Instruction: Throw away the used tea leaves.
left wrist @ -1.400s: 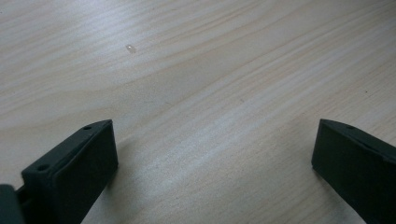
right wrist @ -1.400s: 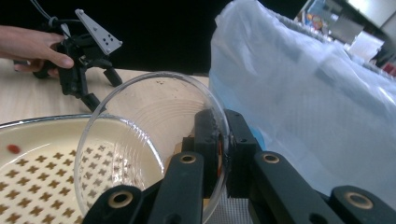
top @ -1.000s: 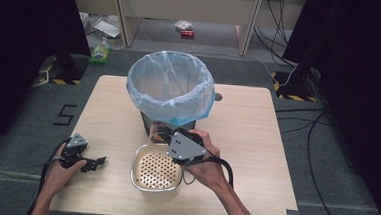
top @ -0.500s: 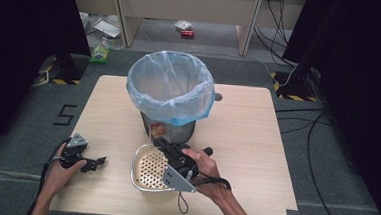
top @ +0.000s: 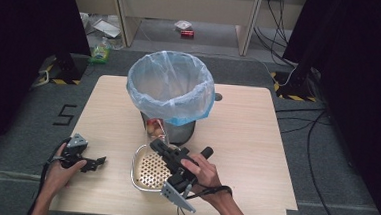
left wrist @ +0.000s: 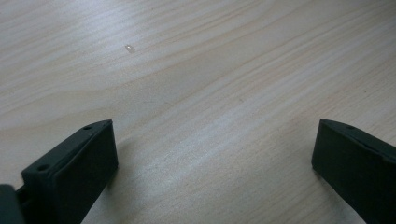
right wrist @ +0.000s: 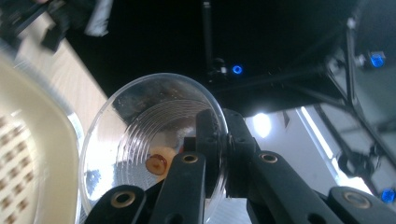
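left claw (top: 96, 161): black, grey three-cornered plate | right claw (right wrist: 215, 140): black, brass-ringed screw holes, black cable

A clear ribbed plastic cup (right wrist: 154, 140) holding reddish pieces is tipped on its side above the cream perforated square basket (top: 149, 170), beside the bag-lined bin (top: 172, 86).

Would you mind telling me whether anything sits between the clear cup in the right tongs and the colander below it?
Nothing visible does. The right tongs grip the clear plastic cup by its rim, tilted beside the cream colander, with open air between them. The lined bin stands behind, not between.
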A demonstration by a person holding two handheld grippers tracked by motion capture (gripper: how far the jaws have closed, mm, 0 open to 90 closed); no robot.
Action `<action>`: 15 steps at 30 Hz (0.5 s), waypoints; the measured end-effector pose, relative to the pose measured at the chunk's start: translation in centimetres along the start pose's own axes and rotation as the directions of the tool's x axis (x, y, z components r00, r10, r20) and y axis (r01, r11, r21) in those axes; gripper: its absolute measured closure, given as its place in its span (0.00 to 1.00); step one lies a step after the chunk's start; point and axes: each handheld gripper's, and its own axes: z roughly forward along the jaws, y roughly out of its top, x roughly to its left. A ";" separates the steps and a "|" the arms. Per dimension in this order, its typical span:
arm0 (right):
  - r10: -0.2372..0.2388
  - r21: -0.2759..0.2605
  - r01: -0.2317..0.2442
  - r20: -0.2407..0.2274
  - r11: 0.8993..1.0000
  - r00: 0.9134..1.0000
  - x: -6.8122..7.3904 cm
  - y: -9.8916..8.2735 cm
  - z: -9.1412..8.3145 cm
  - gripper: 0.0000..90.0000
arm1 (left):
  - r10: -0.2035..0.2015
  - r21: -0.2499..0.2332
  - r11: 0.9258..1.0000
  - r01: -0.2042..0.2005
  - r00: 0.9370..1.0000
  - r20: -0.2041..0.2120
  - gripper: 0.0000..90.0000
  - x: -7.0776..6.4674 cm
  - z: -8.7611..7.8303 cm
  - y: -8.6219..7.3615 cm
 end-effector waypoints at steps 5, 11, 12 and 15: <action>-0.091 0.016 0.091 -0.016 0.996 0.996 1.6 -0.2 0.4 0.97 | 0.000 0.000 1.000 0.000 1.000 0.000 0.00 0.0 0.0 0.0; -0.173 0.017 0.172 0.026 0.985 0.985 2.1 -0.1 0.3 0.98 | 0.001 0.000 1.000 -0.001 1.000 0.000 0.00 0.0 0.0 0.0; -0.174 0.025 0.174 0.025 0.985 0.984 2.2 -0.1 0.2 0.98 | -0.001 0.000 1.000 0.001 1.000 0.000 0.00 0.0 0.0 0.0; -0.185 0.034 0.184 0.037 0.982 0.982 2.4 -0.2 0.1 0.98 | 0.000 0.000 1.000 0.000 1.000 0.000 0.00 0.0 0.0 0.0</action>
